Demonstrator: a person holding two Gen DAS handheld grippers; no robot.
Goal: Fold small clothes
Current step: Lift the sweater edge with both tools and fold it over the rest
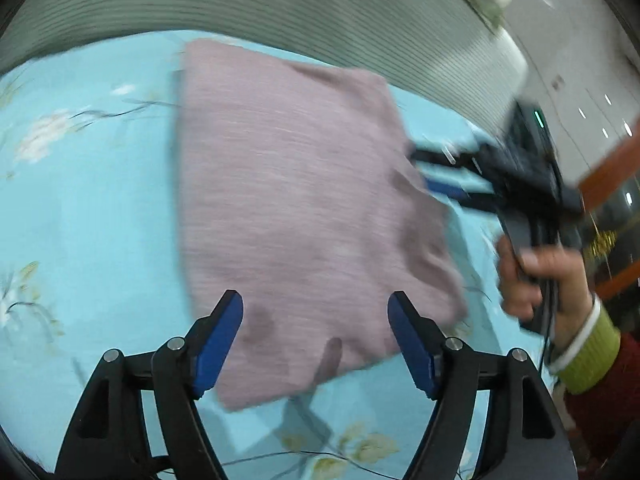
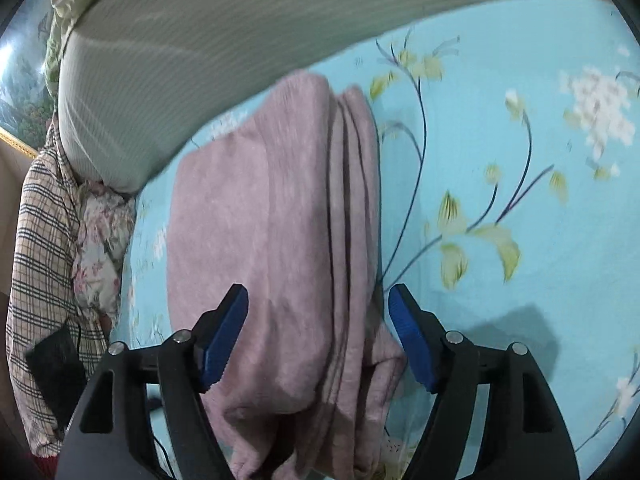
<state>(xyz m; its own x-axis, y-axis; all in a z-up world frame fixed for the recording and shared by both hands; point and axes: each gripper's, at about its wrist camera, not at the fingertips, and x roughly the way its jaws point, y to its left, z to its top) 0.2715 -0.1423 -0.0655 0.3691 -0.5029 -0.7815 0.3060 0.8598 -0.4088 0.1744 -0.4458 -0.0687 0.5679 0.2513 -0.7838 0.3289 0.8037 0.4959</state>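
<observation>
A mauve knit garment (image 1: pixel 296 200) lies folded on the light blue floral bedsheet (image 1: pixel 88 208). My left gripper (image 1: pixel 315 320) is open, its blue pads on either side of the garment's near edge, holding nothing. In the left wrist view my right gripper (image 1: pixel 430 174) reaches in from the right, its jaws apart at the garment's right edge. In the right wrist view the garment (image 2: pixel 280 240) shows several stacked folds, and my right gripper (image 2: pixel 318 316) is open over its near end. Both views are blurred by motion.
A grey-green striped quilt (image 1: pixel 280 8) lies along the far side of the bed. In the right wrist view a plaid cloth (image 2: pixel 40 240) and a floral pillow (image 2: pixel 102 240) lie at the left, with a dark object (image 2: pixel 56 364) on the plaid cloth.
</observation>
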